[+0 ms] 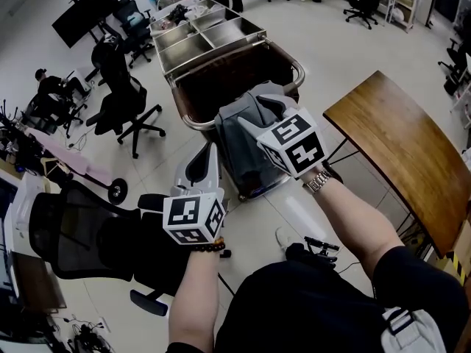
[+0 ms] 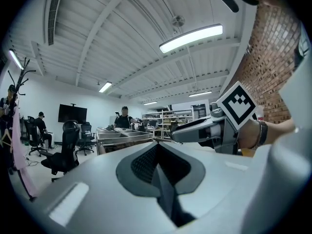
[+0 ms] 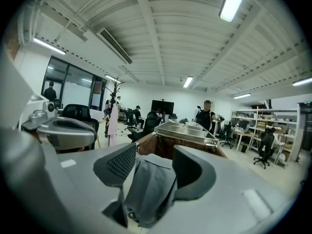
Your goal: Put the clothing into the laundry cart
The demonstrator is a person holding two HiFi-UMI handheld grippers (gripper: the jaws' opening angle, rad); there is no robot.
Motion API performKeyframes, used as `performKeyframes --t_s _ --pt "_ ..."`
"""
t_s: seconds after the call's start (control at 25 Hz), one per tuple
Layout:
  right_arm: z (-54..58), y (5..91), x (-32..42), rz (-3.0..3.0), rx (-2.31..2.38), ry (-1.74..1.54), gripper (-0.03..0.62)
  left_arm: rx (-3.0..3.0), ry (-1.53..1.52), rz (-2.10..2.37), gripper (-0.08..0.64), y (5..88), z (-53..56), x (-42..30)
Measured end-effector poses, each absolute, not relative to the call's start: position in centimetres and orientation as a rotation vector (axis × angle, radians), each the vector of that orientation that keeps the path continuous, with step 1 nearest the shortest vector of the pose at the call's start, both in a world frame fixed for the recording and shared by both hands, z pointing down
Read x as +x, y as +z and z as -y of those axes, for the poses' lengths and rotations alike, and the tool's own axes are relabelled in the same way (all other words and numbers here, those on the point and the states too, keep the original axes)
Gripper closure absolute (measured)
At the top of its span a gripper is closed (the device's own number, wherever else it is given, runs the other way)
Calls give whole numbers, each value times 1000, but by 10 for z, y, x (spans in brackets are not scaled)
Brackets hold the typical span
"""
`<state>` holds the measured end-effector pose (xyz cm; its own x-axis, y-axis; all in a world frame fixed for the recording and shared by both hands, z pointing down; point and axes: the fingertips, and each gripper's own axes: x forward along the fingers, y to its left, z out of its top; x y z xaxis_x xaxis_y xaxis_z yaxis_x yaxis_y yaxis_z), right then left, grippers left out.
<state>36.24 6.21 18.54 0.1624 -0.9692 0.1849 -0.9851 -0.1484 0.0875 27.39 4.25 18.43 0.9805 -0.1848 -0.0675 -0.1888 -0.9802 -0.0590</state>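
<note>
- The laundry cart (image 1: 180, 109), a brown cloth bin inside a metal rim, was seen ahead of the person on the pale floor; its far end was covered by a metal tray (image 1: 210, 31) split into compartments.
- The grey garment (image 1: 239, 134) was held up at the cart's near end, its folds hanging across the near rim. Whether the cloth rested on that rim could not be told.
- The right claw (image 1: 259, 112) was closed on the garment at a narrow width. In the right gripper view the cloth (image 3: 148, 189) was bunched between the two pads, with the cart's brown bin directly beyond the claw's (image 3: 155, 155) tips.
- The left claw (image 1: 208, 157) was held short of the cart's near end, on the person's left of the garment and apart from it. Its jaws were pressed together with nothing between them, as the left gripper view (image 2: 157, 147) showed.
- A wooden tabletop (image 1: 397, 145) stood to the right of the cart, well apart from it.
- A black office chair (image 1: 121, 105) stood to the left of the cart.
- A person (image 3: 207, 116) in dark clothes was standing beyond the cart's far end.
</note>
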Motion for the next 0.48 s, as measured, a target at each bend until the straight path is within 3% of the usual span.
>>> performKeyframes --t_s 0.48 --pt "-117 160 300 1884 2274 8 447 -3037 126 -238 557 154 -96 231"
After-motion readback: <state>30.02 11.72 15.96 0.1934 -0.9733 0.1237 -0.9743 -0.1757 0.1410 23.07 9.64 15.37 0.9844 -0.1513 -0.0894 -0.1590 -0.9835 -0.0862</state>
